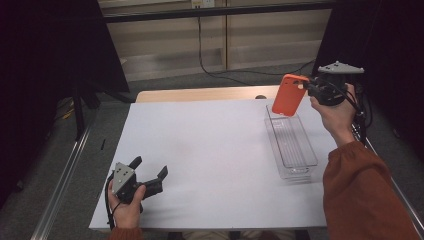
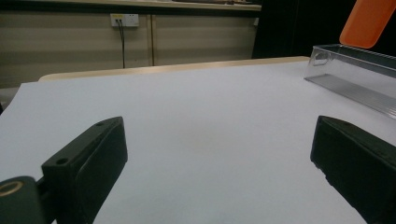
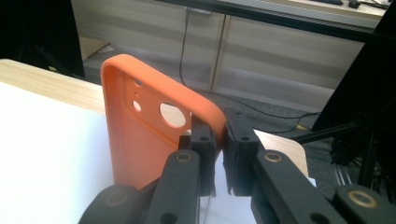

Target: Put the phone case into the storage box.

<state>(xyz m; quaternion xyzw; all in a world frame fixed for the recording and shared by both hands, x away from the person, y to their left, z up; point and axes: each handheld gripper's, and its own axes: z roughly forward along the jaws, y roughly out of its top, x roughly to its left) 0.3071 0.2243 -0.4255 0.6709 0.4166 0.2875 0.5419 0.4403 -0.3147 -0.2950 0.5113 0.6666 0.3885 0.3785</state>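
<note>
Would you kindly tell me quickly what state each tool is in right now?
Left tool: open, holding nothing, low over the white sheet.
Right tool: shut on the edge of the orange phone case, held above the clear bin.

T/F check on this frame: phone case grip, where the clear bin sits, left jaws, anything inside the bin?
1. The right gripper is shut on the edge of the orange phone case. True.
2. The phone case lies flat on the bottom of the clear bin. False: it is held in the air above the bin's far end.
3. The left gripper has its jaws open with nothing between them. True.
4. The clear bin sits at the left side of the white sheet. False: it sits at the right side, in the high view.
5. The left gripper holds a second phone case. False: it holds nothing, low over the sheet.
</note>
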